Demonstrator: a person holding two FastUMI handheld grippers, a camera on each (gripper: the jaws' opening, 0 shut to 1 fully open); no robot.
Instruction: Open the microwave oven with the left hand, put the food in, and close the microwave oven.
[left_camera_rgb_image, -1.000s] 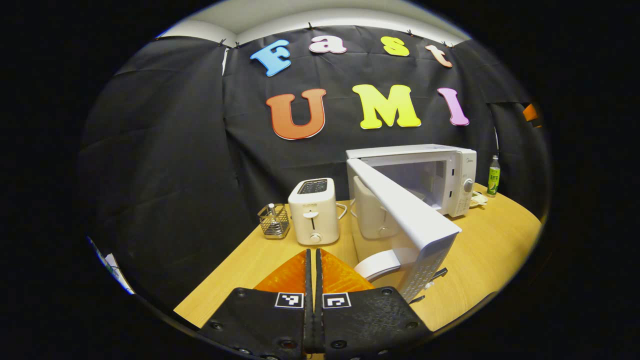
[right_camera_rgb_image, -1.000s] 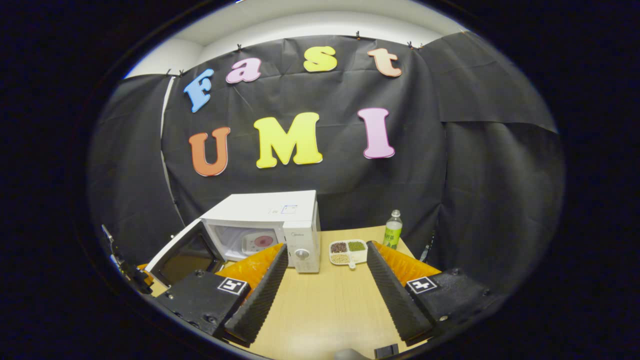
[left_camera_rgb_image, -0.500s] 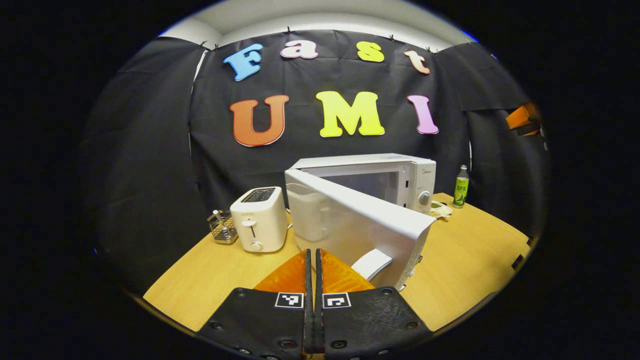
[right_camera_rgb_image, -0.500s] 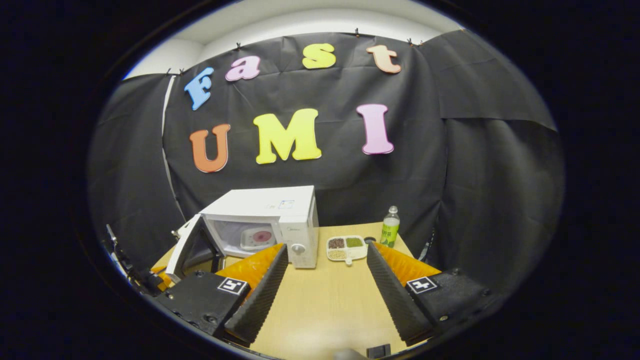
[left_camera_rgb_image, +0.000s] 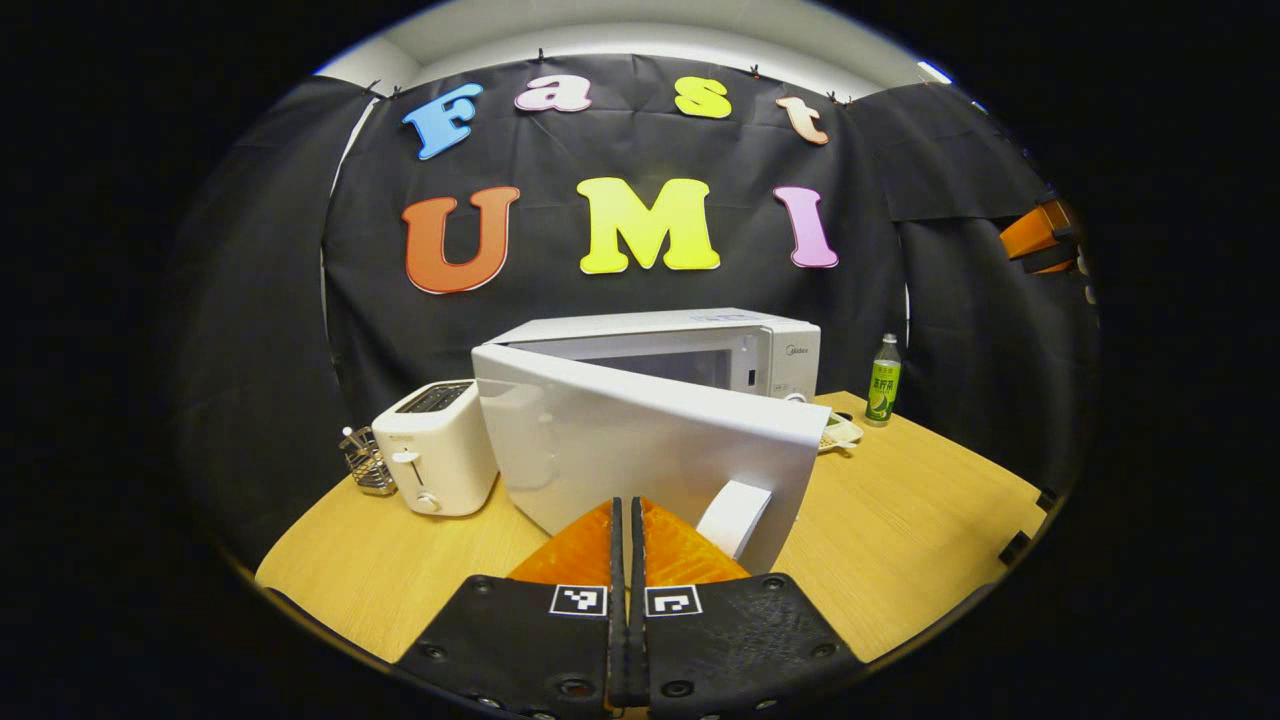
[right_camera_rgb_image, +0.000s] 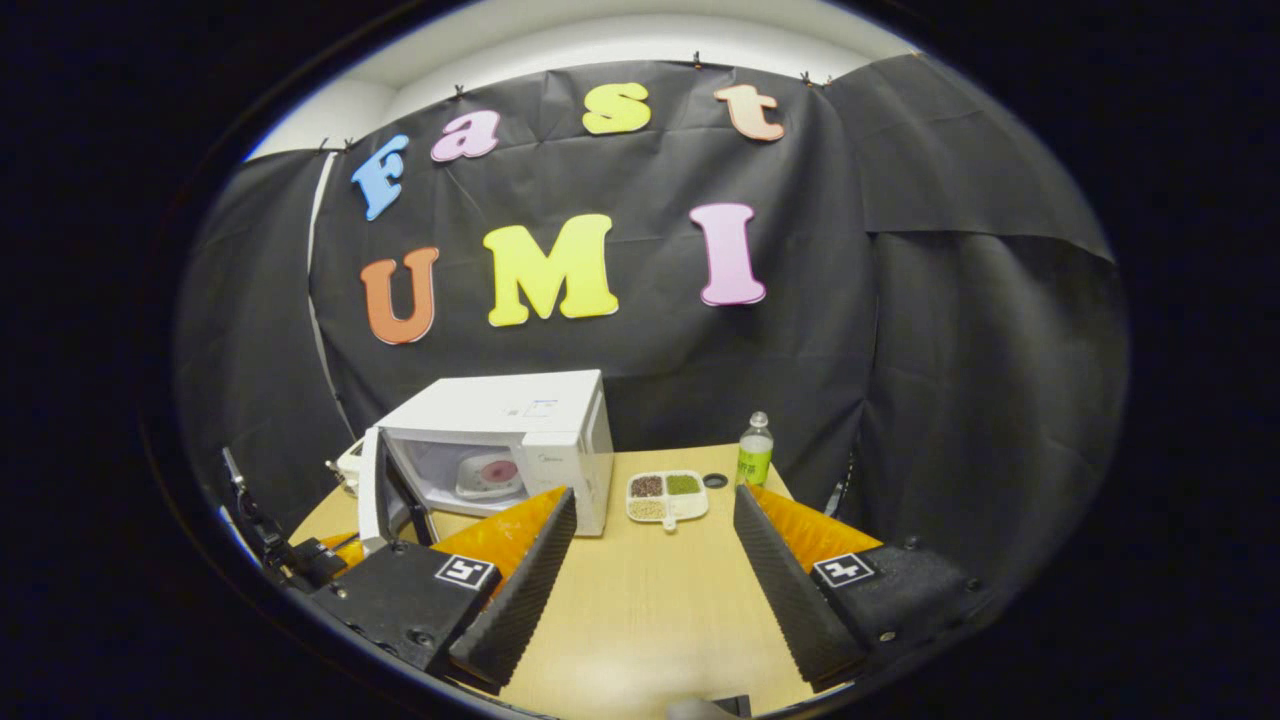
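Wood-grain table carried, from the left, a wire rack, a toaster and the white microwave — its door swung partly open, handle just beyond the left gripper, whose fingers were pressed together on nothing. In the right gripper view, a plate of food sat inside the oven; a divided tray and a green bottle stood right of it. The right gripper hovered above the table — fingers spread wide, empty.
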